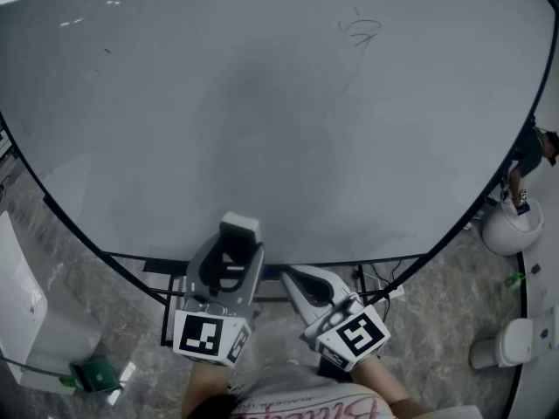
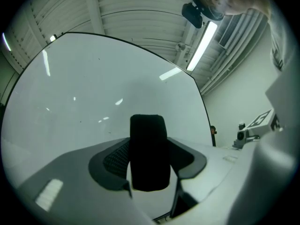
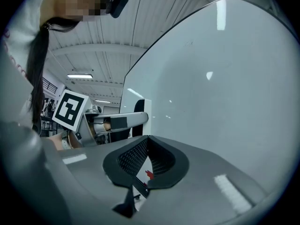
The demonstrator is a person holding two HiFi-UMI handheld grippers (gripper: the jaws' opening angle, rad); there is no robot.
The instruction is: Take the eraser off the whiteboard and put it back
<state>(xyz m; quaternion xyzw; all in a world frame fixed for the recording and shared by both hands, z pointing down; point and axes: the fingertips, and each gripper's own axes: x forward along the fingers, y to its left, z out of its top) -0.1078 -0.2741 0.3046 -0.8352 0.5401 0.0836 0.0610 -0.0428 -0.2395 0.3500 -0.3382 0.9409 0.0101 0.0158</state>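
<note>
The eraser (image 1: 239,230), a white-backed block with black felt (image 2: 149,153), sits between the jaws of my left gripper (image 1: 232,260), which is shut on it. The gripper holds it low, just in front of the bottom edge of the whiteboard (image 1: 262,103), off the surface. The right gripper view shows the eraser (image 3: 139,111) end-on beside the board (image 3: 225,78), with the left gripper's marker cube (image 3: 70,109) behind it. My right gripper (image 1: 295,276) is close to the right of the left one. Its jaws (image 3: 146,138) are shut with nothing between them.
A faint pen scribble (image 1: 360,31) marks the board's upper right. The board's black stand bars (image 1: 367,264) run just below it. On the stone floor are a green object (image 1: 94,375) at left and white tubs (image 1: 511,225) at right, near a person (image 1: 528,160).
</note>
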